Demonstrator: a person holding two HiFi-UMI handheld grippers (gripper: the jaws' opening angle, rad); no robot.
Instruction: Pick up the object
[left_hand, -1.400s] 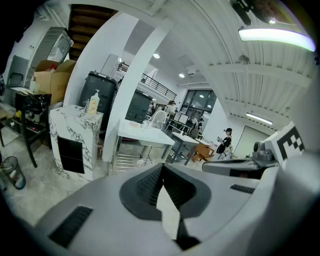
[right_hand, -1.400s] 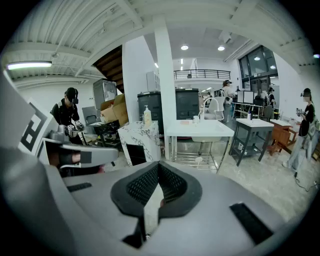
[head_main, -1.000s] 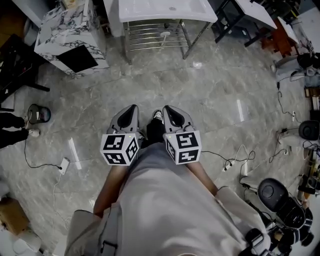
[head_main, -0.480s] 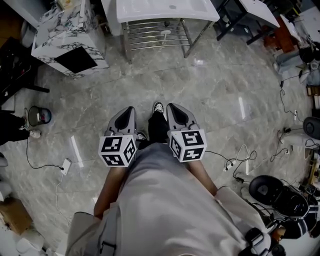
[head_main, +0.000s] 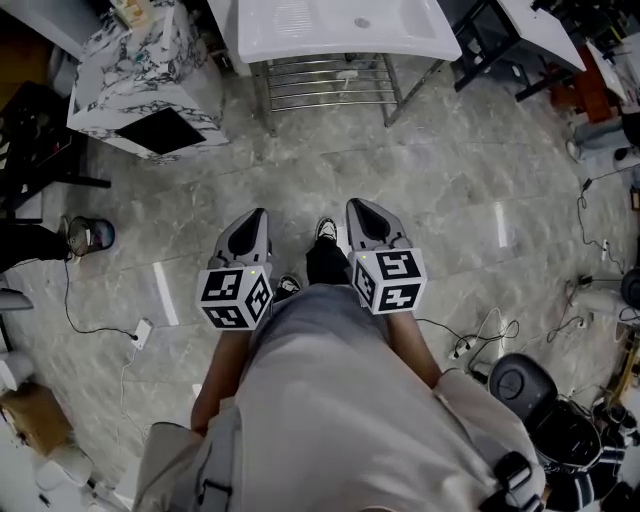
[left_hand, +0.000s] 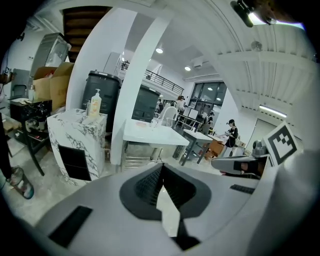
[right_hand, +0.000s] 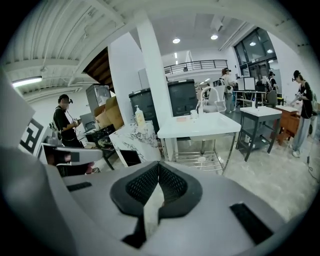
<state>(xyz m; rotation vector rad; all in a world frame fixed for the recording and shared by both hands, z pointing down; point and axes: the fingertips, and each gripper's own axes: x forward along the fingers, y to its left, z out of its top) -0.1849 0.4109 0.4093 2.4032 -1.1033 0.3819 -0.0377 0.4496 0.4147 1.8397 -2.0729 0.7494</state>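
I am standing on a grey marble floor some way from a white table (head_main: 340, 25). Both grippers are held out in front of the person's body. My left gripper (head_main: 258, 215) and my right gripper (head_main: 358, 205) point towards that table, side by side, a shoe (head_main: 325, 230) showing between them. In the left gripper view, the left gripper (left_hand: 161, 165) has its jaws met at the tips with nothing in them. My right gripper (right_hand: 158, 164) is likewise shut and empty. Small items, among them a cup (right_hand: 192, 115), stand on the table (right_hand: 200, 125); I cannot tell which is the task's object.
A marble-patterned cabinet (head_main: 140, 70) stands left of the table, with a soap bottle (left_hand: 95, 102) on top. A black-legged table (head_main: 510, 30) is at the right. Cables and a power strip (head_main: 143, 333) lie on the floor. People stand in the background (right_hand: 64, 127).
The person has walked towards the white table, and both grippers have moved forward with the body. The grippers stay shut and empty.
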